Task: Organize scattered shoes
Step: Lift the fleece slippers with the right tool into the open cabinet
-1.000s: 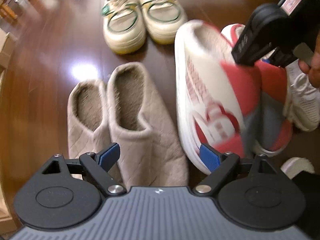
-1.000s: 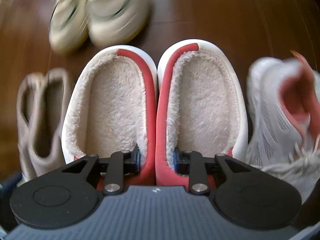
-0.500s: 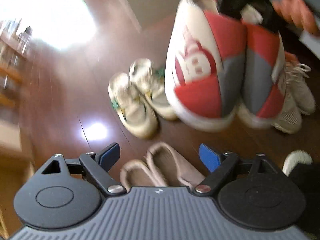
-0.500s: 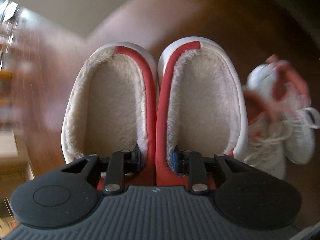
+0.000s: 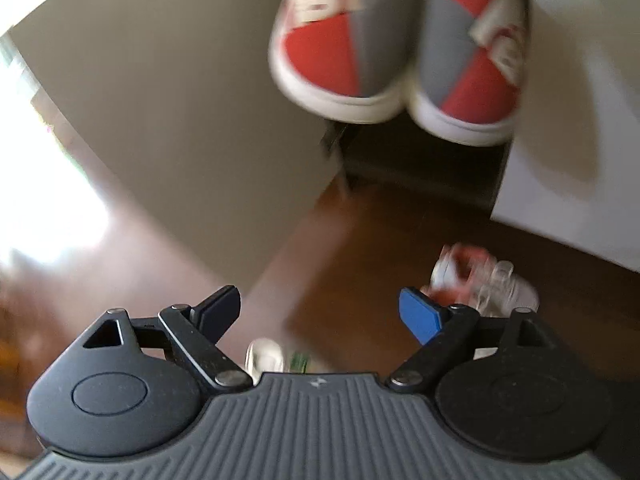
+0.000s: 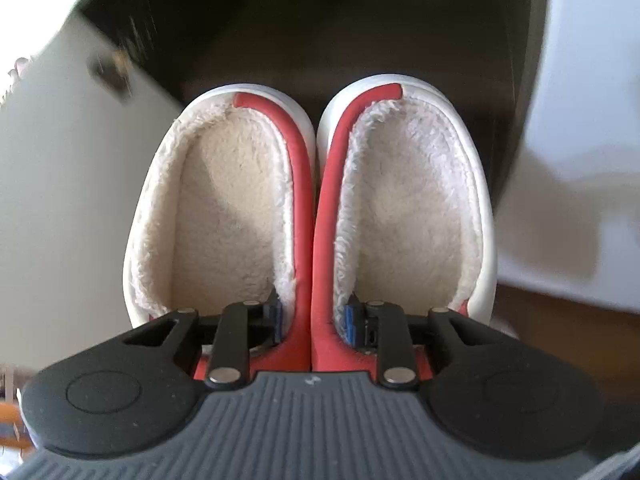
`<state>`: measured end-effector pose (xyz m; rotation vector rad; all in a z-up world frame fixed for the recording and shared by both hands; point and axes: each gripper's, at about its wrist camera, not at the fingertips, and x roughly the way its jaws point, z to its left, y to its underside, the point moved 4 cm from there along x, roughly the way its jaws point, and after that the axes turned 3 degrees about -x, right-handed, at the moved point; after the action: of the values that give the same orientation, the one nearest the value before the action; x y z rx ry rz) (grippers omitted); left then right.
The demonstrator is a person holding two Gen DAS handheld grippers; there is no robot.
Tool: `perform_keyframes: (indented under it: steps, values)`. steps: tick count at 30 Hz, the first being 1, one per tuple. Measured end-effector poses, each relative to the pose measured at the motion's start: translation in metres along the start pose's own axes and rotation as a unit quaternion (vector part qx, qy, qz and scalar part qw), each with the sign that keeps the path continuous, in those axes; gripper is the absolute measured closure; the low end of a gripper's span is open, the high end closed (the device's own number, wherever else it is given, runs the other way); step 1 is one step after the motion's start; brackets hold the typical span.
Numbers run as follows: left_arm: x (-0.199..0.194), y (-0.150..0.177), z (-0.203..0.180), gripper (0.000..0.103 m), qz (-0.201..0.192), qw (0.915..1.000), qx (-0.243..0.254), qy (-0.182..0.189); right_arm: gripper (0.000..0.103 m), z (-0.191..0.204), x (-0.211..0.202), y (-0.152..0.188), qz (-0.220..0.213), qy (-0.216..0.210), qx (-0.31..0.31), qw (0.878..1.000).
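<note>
1. Fleece-lined red and white slippers (image 6: 312, 216), a pair held side by side, fill the right wrist view; they sit straight ahead of the right tool (image 6: 314, 320), long axes running away from it, heels nearest and toes pointing forward.
2. That right tool is nearly closed: one finger reaches into each slipper, and the two pinch the touching red inner walls together between the blue pads (image 6: 352, 318), so both slippers hang from one grip.
3. Beyond the toes lies a dark opening (image 6: 320, 32) between pale walls, which looks like a shoe cabinet or shelf recess. I judge the coming move to be a forward push along the slippers' own length, and the toes already face that gap.
4. From the left wrist view, the same slippers show high at the upper right, soles and red-and-grey uppers blurred, in the air above the wooden floor (image 5: 360, 248) and in front of the dark recess (image 5: 420, 160).
5. Left tool (image 5: 320, 312) is wide open and holds nothing; it hangs low and well apart from the slippers.
6. A white and red sneaker (image 5: 480, 280) lies on the floor beyond the left tool's right-hand finger, blurred.
7. Another pale shoe (image 5: 264, 356) peeks out just above the left tool's body.
</note>
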<state>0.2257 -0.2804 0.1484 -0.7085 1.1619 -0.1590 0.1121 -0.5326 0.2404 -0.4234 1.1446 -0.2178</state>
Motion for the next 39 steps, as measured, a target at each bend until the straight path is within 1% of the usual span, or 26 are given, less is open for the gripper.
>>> perform_keyframes:
  steps: [2, 4, 6, 8, 9, 10, 11, 12, 14, 15, 19, 21, 23, 24, 26, 28, 29, 31, 34, 36, 38, 39]
  values:
    - [0.011, -0.033, -0.009, 0.014, -0.036, 0.9989, 0.019, 0.024, 0.079, 0.009, -0.012, -0.024, -0.019, 0.015, 0.014, 1.000]
    - [0.022, -0.059, -0.014, 0.014, -0.065, 0.9962, 0.023, 0.053, 0.079, 0.011, -0.016, -0.041, -0.030, 0.036, 0.030, 0.998]
    - [0.035, -0.088, -0.020, 0.015, -0.097, 0.9914, 0.024, 0.084, 0.079, 0.005, -0.012, -0.060, -0.042, 0.077, 0.043, 0.995]
    - [0.045, -0.102, -0.021, 0.015, -0.110, 0.9880, 0.013, 0.108, 0.079, 0.000, -0.006, -0.069, -0.050, 0.102, 0.040, 0.993]
    - [0.051, -0.108, -0.021, 0.015, -0.114, 0.9856, 0.004, 0.125, 0.079, -0.002, -0.003, -0.072, -0.050, 0.103, 0.040, 0.993]
    - [0.062, -0.117, -0.022, 0.015, -0.116, 0.9811, -0.014, 0.154, 0.079, -0.004, 0.001, -0.075, -0.051, 0.105, 0.039, 0.992]
    - [0.071, -0.124, -0.023, 0.015, -0.115, 0.9772, -0.029, 0.176, 0.079, -0.005, 0.004, -0.077, -0.051, 0.107, 0.038, 0.992]
    - [0.074, -0.127, -0.023, 0.015, -0.115, 0.9752, -0.035, 0.186, 0.079, -0.006, 0.008, -0.080, -0.052, 0.110, 0.038, 0.992]
    - [0.086, -0.138, -0.023, 0.015, -0.123, 0.9672, -0.054, 0.216, 0.078, -0.004, 0.014, -0.083, -0.056, 0.115, 0.031, 0.991]
    - [0.091, -0.141, -0.022, 0.015, -0.126, 0.9645, -0.059, 0.224, 0.077, -0.002, 0.016, -0.083, -0.058, 0.117, 0.024, 0.991]
    - [0.123, -0.143, -0.032, 0.015, -0.100, 0.9626, -0.044, 0.248, 0.074, 0.005, 0.019, -0.079, -0.069, 0.121, -0.002, 0.990]
    - [0.134, -0.145, -0.042, 0.015, -0.091, 0.9614, -0.017, 0.259, 0.072, 0.008, 0.018, -0.076, -0.072, 0.122, -0.011, 0.990]
    - [0.138, -0.149, -0.046, 0.014, -0.090, 0.9614, -0.002, 0.260, 0.071, 0.011, 0.016, -0.074, -0.073, 0.123, -0.018, 0.989]
    - [0.141, -0.151, -0.048, 0.011, -0.088, 0.9615, 0.004, 0.260, 0.071, 0.012, 0.015, -0.073, -0.074, 0.124, -0.021, 0.989]
    - [0.155, -0.155, -0.053, 0.010, -0.073, 0.9621, 0.019, 0.262, 0.071, 0.015, 0.013, -0.071, -0.073, 0.124, -0.019, 0.989]
    - [0.170, -0.157, -0.055, 0.011, -0.055, 0.9652, 0.016, 0.255, 0.070, 0.016, 0.012, -0.070, -0.070, 0.122, -0.018, 0.990]
    - [0.177, -0.158, -0.054, 0.011, -0.049, 0.9653, 0.009, 0.256, 0.070, 0.016, 0.010, -0.069, -0.071, 0.121, -0.019, 0.990]
    - [0.181, -0.164, -0.052, 0.010, -0.056, 0.9622, 0.006, 0.266, 0.070, 0.017, 0.006, -0.066, -0.071, 0.119, -0.022, 0.990]
    - [0.180, -0.169, -0.060, 0.012, -0.072, 0.9614, 0.061, 0.258, 0.070, 0.019, 0.001, -0.062, -0.070, 0.116, -0.027, 0.990]
    - [0.178, -0.174, -0.063, 0.014, -0.066, 0.9602, 0.086, 0.258, 0.070, 0.022, -0.001, -0.059, -0.073, 0.116, -0.033, 0.990]
    - [0.174, -0.178, -0.057, 0.015, -0.062, 0.9581, 0.092, 0.264, 0.070, 0.023, -0.002, -0.057, -0.078, 0.117, -0.036, 0.989]
    - [0.172, -0.179, -0.054, 0.015, -0.065, 0.9578, 0.093, 0.264, 0.070, 0.025, -0.005, -0.054, -0.090, 0.119, -0.041, 0.988]
